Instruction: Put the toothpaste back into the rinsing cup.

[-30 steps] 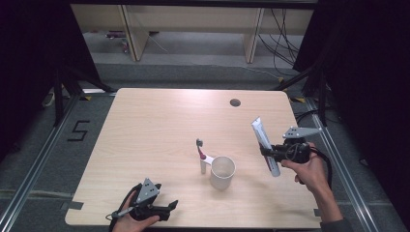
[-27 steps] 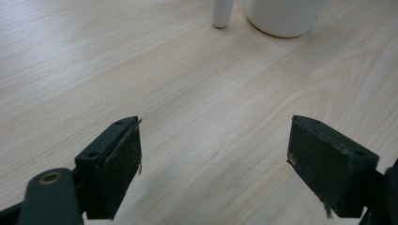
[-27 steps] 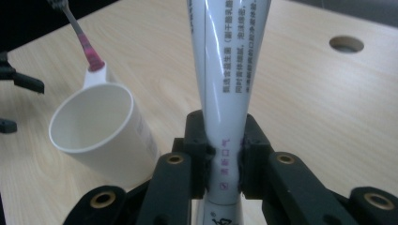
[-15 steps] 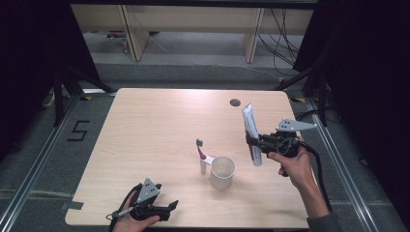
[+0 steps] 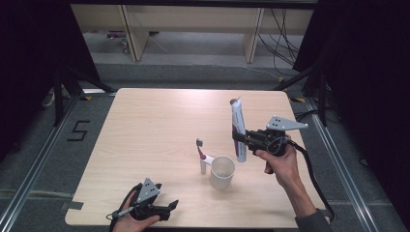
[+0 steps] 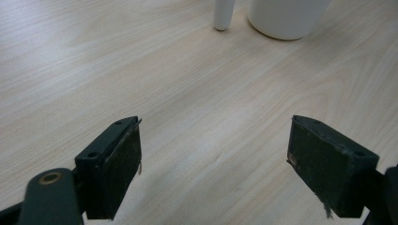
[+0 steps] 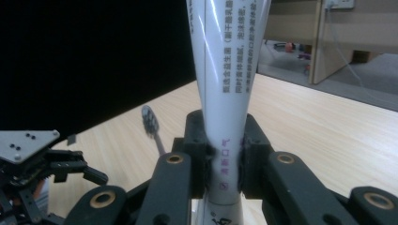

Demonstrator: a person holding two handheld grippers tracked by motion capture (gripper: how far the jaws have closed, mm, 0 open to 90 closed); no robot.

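A white toothpaste tube (image 5: 238,126) with purple print stands nearly upright in the air, right of the table's middle. My right gripper (image 5: 241,140) is shut on its lower part, and in the right gripper view the pads (image 7: 248,154) pinch the tube (image 7: 225,89) from both sides. A white cup (image 5: 222,172) stands below and to the left of it. A toothbrush (image 5: 201,155) stands upright just left of the cup. My left gripper (image 5: 169,208) rests at the near left edge, open with nothing between its jaws; the left gripper view (image 6: 213,164) shows bare wood between them.
The light wooden table (image 5: 154,125) has wide free room at the left and back. Metal frame rails and cables run along the floor on both sides. A cable trails from my right gripper over the table's right edge.
My right gripper has carried the tube left and slightly up, toward the table's middle, and the tube now stands more upright. The left gripper, cup and toothbrush have stayed put.
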